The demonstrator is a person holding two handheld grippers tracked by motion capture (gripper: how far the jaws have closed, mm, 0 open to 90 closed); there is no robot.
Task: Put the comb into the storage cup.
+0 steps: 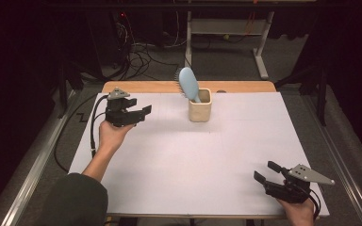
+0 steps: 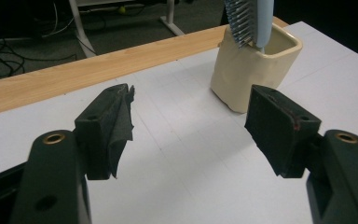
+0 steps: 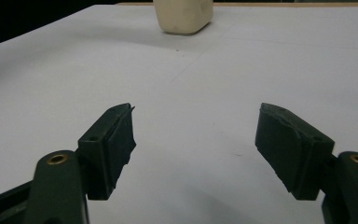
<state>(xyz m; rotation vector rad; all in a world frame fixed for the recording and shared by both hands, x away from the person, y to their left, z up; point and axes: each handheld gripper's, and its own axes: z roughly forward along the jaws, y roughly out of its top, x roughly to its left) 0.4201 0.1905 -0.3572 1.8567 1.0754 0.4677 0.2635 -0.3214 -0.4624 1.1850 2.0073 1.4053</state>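
A pale blue plastic hairbrush (image 1: 188,83) stands handle-down in the cream square ceramic cup (image 1: 200,109), upper centre on the white counter (image 1: 184,160). Left gripper (image 1: 139,113) and right gripper (image 1: 267,172) both gape, released; placing looks finished.

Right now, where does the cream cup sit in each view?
High view: cream cup at the table's far middle, hairbrush in it.
Left gripper view: upper right, past the right jaw.
Right gripper view: top centre, cropped.
Shared landmark: the white table sheet.
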